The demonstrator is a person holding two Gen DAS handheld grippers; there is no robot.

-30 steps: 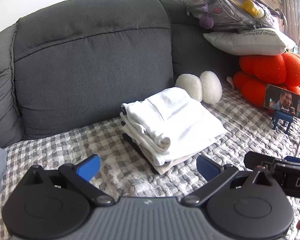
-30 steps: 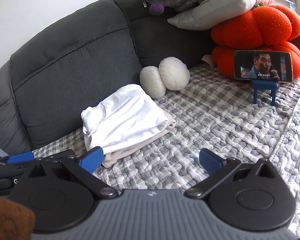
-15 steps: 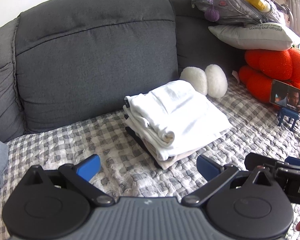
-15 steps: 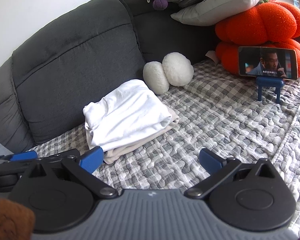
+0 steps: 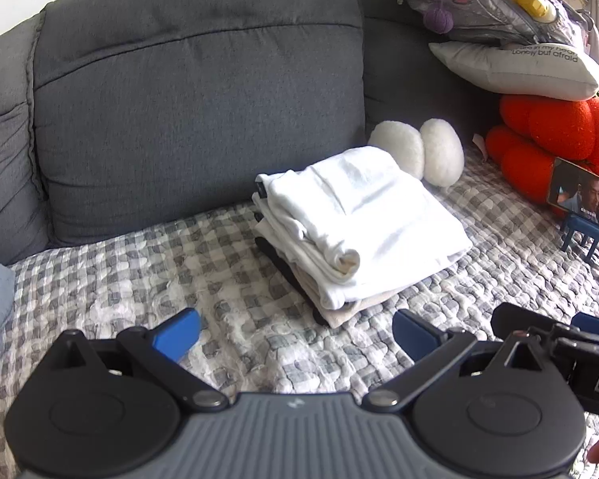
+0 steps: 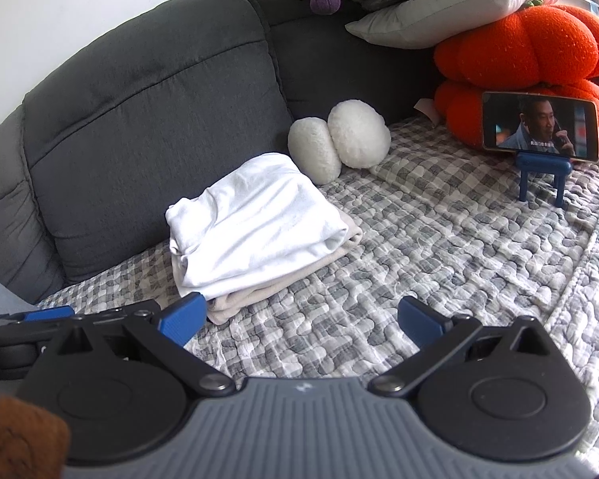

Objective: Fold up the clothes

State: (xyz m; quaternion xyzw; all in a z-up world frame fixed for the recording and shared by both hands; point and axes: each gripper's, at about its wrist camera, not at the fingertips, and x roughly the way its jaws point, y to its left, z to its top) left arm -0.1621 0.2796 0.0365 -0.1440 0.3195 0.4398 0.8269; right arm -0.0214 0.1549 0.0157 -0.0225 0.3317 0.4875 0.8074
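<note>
Neat stack of folded clothes (image 5: 359,231), white garment on top, beige beneath, dark one lowest, on checked quilt (image 5: 139,279)

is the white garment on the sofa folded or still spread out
Folded. The white garment lies as a compact rectangle with layered edges showing at its near side, on top of a beige piece. Both grippers are open and hold nothing.

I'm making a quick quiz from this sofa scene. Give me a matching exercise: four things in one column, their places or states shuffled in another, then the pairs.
Things:
1. phone
2. white pillow
3. folded clothes
4. left gripper

Places or states:
A. stacked on the checked cover
B. open, holding nothing
C. propped on a blue stand
D. on top of the orange cushions

Pairs: 1-C, 2-D, 3-A, 4-B
</note>
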